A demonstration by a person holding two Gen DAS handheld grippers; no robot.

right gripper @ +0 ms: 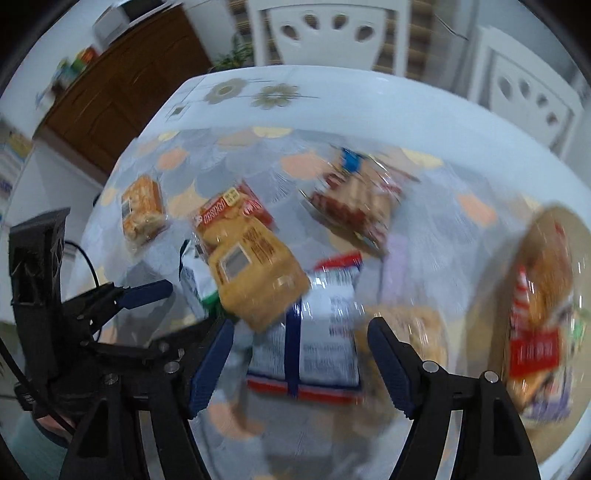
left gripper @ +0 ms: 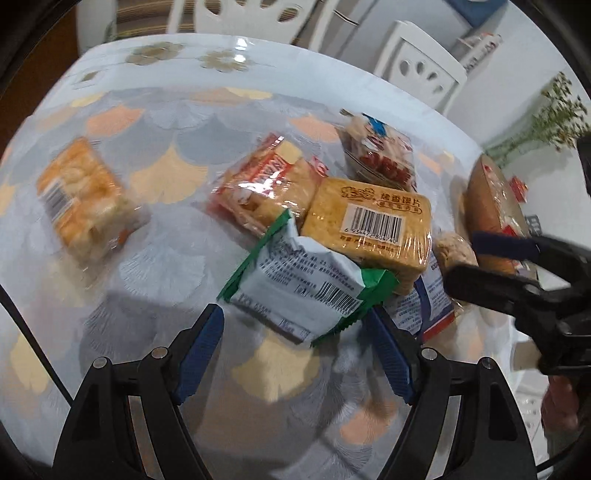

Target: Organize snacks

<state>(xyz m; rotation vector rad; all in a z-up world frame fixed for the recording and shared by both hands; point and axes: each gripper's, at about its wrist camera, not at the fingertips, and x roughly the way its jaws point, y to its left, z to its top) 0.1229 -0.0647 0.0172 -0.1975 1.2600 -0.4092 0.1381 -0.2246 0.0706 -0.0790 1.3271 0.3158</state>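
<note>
Several wrapped snacks lie piled on a patterned tablecloth [left gripper: 159,122]. My left gripper [left gripper: 295,332] is open just above a green-and-white packet [left gripper: 306,280], which lies at its fingertips; the pads do not press on it. Behind it sit a yellow cracker pack with a barcode [left gripper: 369,221] and a red-and-orange pack [left gripper: 269,188]. My right gripper [right gripper: 301,354] is open over a white-and-blue packet with a red edge [right gripper: 321,332], blurred. In the left wrist view the right gripper [left gripper: 463,258] stands open beside a small tan pack [left gripper: 454,251].
An orange pack [left gripper: 77,199] lies alone at the left. A red-and-blue pack [left gripper: 380,155] sits at the back of the pile, and a large bread bag [right gripper: 543,314] at the right. White chairs [right gripper: 325,33] stand behind the table, a brown cabinet [right gripper: 122,92] to the left.
</note>
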